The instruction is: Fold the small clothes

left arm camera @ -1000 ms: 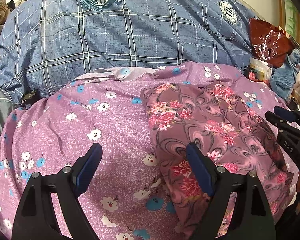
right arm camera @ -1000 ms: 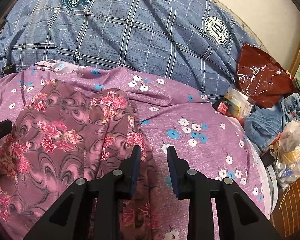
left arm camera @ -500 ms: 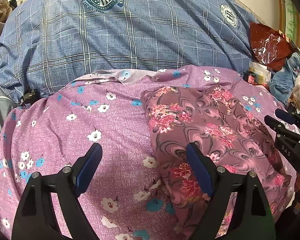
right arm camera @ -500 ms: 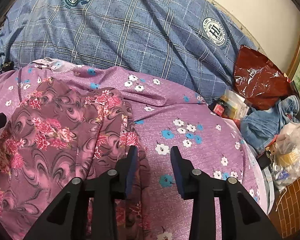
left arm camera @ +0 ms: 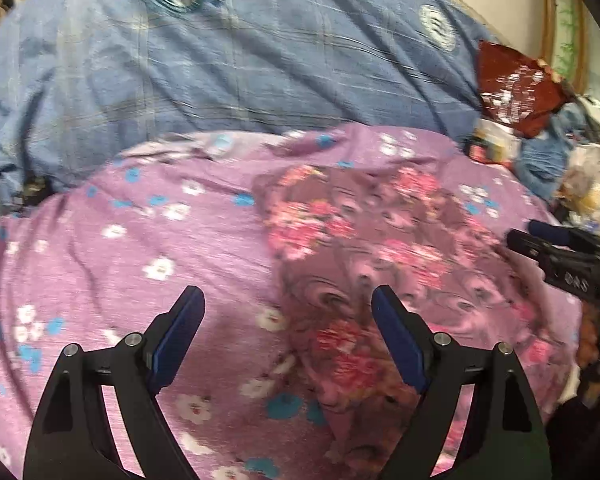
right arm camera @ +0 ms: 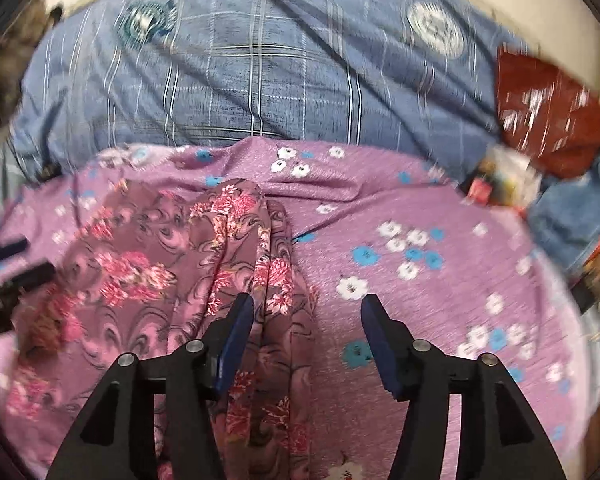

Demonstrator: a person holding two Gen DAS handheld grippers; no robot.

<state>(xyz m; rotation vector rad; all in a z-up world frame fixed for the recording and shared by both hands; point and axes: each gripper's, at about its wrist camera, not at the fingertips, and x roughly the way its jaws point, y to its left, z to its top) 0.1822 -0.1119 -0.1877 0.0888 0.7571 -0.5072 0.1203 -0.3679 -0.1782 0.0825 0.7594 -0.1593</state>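
A mauve garment with pink flower print [left arm camera: 364,248] [right arm camera: 148,264] lies on the purple flowered bedsheet [left arm camera: 140,240] [right arm camera: 420,280]. Its right edge is bunched into long folds that run toward the right wrist camera. My left gripper [left arm camera: 286,312] is open over the garment's left edge, nothing between its pads. My right gripper [right arm camera: 306,320] has its jaws opening; the folded right edge of the garment lies loosely between them, the pads not pressing it. The right gripper also shows at the right rim of the left wrist view [left arm camera: 556,252].
A blue checked quilt [left arm camera: 240,64] [right arm camera: 260,80] is heaped behind the sheet. At the right lie a dark red plastic bag [left arm camera: 516,88] [right arm camera: 552,108], small jars and packets [right arm camera: 496,180] and blue cloth [right arm camera: 572,216].
The right gripper's jaws have spread wider and it has shifted sideways along the garment's right edge. The left gripper keeps its place and stays open, tilted slightly.
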